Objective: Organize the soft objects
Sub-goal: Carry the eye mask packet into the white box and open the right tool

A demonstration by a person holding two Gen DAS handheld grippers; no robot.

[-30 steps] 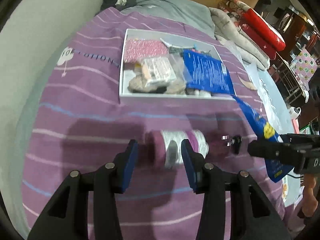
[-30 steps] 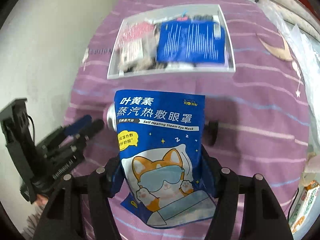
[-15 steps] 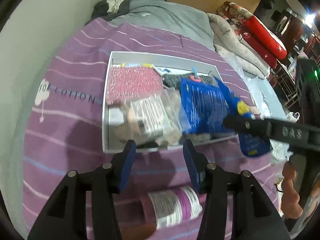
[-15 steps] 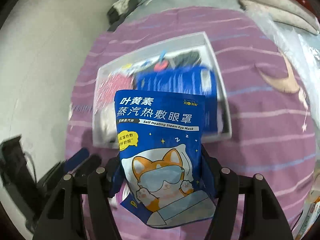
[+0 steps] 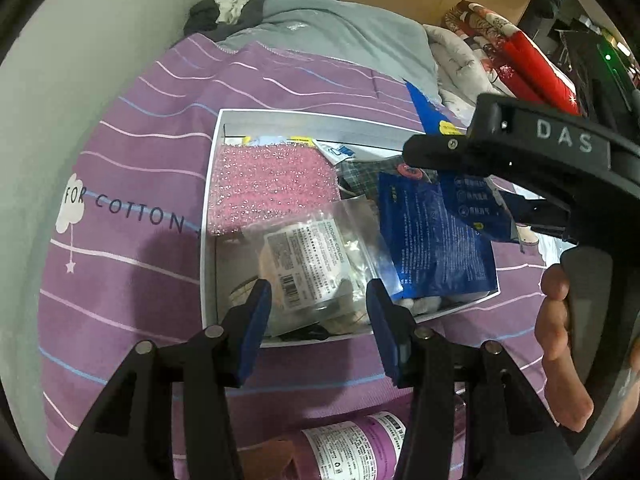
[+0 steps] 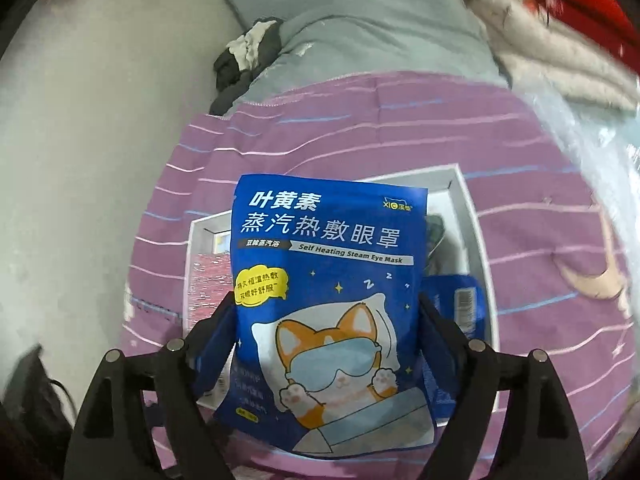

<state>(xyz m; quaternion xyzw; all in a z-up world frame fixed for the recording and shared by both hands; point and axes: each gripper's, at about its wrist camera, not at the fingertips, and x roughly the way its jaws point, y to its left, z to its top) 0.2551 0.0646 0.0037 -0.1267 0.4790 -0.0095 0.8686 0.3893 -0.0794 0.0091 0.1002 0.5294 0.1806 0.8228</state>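
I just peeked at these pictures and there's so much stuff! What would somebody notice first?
Probably the bright blue steam eye mask pouch with a cartoon corgi on it, between the fingers of the right gripper, whose jaws are opening above the white box. The box sits on the purple striped bedsheet, with a sparkly pink pad in its far left corner and another blue pouch on its right.

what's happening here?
A person with a gripper in each hand is sorting soft items into a white box on a purple bedspread. The right gripper holds a blue eye-mask pouch over the box, jaws opening around it. The left gripper hangs open and empty at the box's near edge. The box already holds a pink sponge, a clear bag and another blue pouch.
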